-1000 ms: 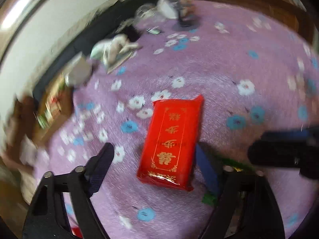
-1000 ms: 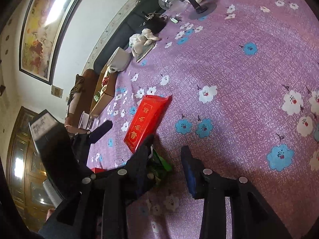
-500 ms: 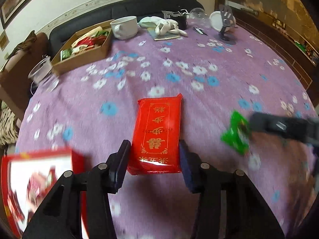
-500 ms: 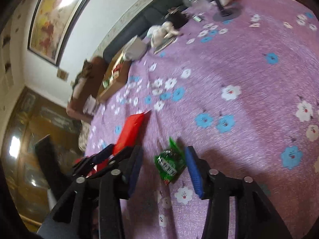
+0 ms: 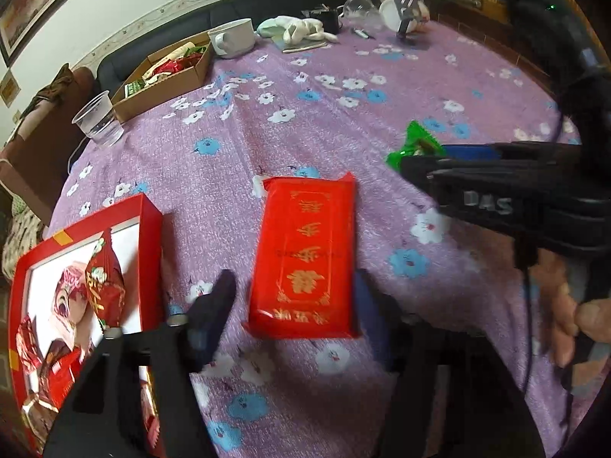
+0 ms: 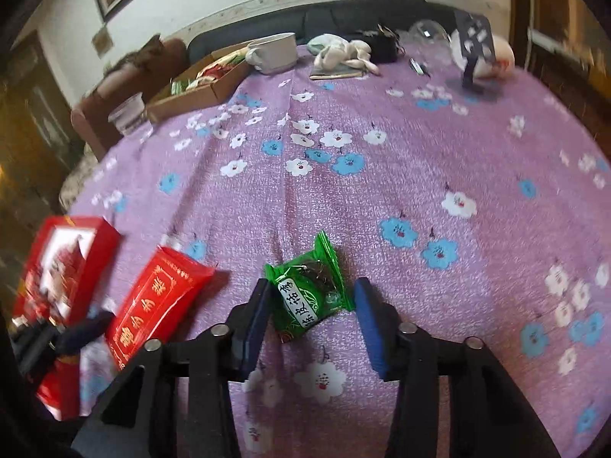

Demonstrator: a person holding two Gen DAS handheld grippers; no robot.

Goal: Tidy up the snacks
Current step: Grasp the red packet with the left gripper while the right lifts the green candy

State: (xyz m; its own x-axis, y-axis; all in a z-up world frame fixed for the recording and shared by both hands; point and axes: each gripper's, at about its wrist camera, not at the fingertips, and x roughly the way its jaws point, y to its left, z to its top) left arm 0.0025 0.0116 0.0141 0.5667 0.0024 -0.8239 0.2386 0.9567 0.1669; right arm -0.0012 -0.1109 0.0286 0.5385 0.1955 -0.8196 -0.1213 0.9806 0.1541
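A red packet with gold writing (image 5: 305, 248) lies flat on the purple flowered tablecloth; it also shows in the right wrist view (image 6: 156, 301). My left gripper (image 5: 294, 305) is open, its fingers on either side of the packet's near end. A small green snack packet (image 6: 309, 290) sits between the open fingers of my right gripper (image 6: 311, 305); it also shows in the left wrist view (image 5: 414, 145). An open red box (image 5: 72, 294) holding several red wrapped snacks lies at the left; it also shows in the right wrist view (image 6: 65, 267).
At the table's far side stand a cardboard box of snacks (image 5: 164, 72), a clear plastic cup (image 5: 97, 118), a white mug (image 5: 233, 38), a soft toy (image 5: 301, 30) and a black phone stand (image 6: 473, 53). A dark sofa runs behind the table.
Both views have swung to face the table's far side. The red box has come into the left view. The green packet now sits between the right fingers, further from the left gripper.
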